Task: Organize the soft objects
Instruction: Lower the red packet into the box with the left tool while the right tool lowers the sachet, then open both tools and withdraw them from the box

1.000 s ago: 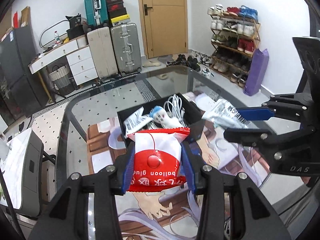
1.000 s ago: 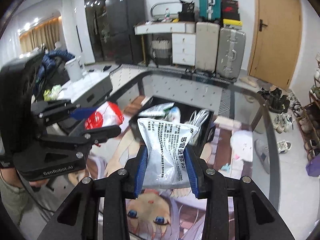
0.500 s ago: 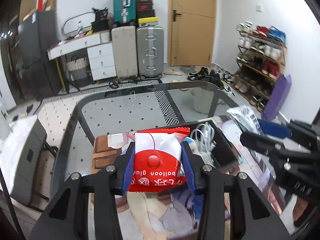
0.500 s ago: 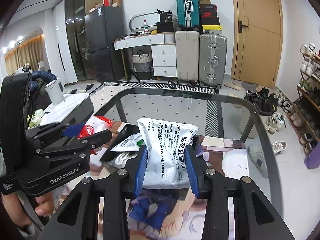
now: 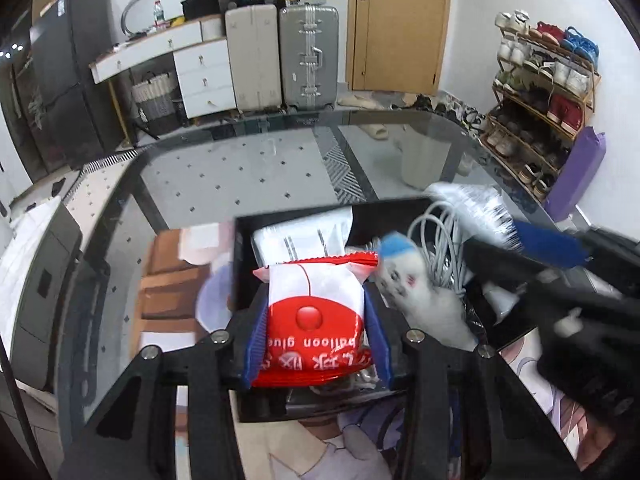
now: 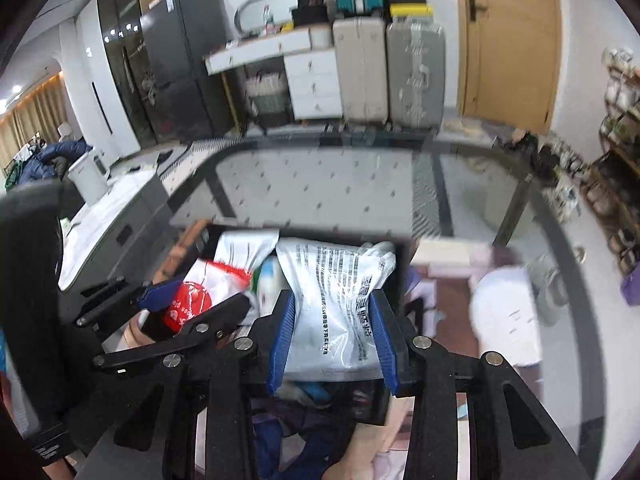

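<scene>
Both grippers are over the black bin (image 5: pixel 244 264) on the glass bench (image 5: pixel 240 184). The left gripper (image 5: pixel 316 344) has its jaws clamped on the red-and-white balloon glue packet (image 5: pixel 316 300), hanging above the bin's left half. The right gripper (image 6: pixel 332 340) has its jaws clamped on a silvery printed pouch (image 6: pixel 336 292) above the right half. A small white plush toy (image 5: pixel 416 292) and a cable bundle (image 5: pixel 440 240) sit inside the bin.

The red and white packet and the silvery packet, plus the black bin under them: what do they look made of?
Red and white packet: glossy plastic film, judging by its crimped, serrated top seam. Silvery packet: thin shiny film, creased and catching glare, possibly foil-lined. Black bin: seems rigid, matte plastic with straight walls, though blur leaves it uncertain.
</scene>
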{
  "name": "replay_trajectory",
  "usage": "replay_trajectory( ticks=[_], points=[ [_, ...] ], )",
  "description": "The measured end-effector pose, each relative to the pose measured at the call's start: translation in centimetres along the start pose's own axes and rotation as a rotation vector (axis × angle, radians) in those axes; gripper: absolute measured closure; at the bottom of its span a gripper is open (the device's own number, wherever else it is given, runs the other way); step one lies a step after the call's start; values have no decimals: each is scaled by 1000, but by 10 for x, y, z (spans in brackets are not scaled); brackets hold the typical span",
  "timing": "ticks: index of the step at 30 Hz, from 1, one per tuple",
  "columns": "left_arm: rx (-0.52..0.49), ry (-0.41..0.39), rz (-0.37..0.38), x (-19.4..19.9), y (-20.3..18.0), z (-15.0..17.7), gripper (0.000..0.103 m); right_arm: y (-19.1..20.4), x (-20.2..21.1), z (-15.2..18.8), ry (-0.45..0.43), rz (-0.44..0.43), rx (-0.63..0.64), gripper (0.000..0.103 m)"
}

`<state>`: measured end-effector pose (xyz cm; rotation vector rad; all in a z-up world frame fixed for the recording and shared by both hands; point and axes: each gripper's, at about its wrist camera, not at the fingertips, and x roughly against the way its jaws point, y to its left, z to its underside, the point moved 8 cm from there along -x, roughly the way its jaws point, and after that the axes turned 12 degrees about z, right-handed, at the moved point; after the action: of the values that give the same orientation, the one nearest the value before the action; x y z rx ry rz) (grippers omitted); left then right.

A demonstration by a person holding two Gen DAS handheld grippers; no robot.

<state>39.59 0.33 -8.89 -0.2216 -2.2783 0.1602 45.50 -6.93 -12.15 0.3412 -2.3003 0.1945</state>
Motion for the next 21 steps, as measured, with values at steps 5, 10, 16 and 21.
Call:
replay_trajectory(
  ticks=[5, 10, 16, 21],
  points=[
    [-60, -3, -30, -1, -5, 3, 59, 1, -10, 5, 24, -12, -8, 66],
    [-51, 2, -9, 4, -6, 3, 53, 1, -9, 8, 32, -26, -3, 64],
    [-56, 17, 31, 11, -12, 9, 35, 5, 1, 14, 28, -61, 2, 43],
    [-77, -12, 24, 27, -13, 9, 25, 1, 20, 11, 1, -72, -22, 29]
  ],
)
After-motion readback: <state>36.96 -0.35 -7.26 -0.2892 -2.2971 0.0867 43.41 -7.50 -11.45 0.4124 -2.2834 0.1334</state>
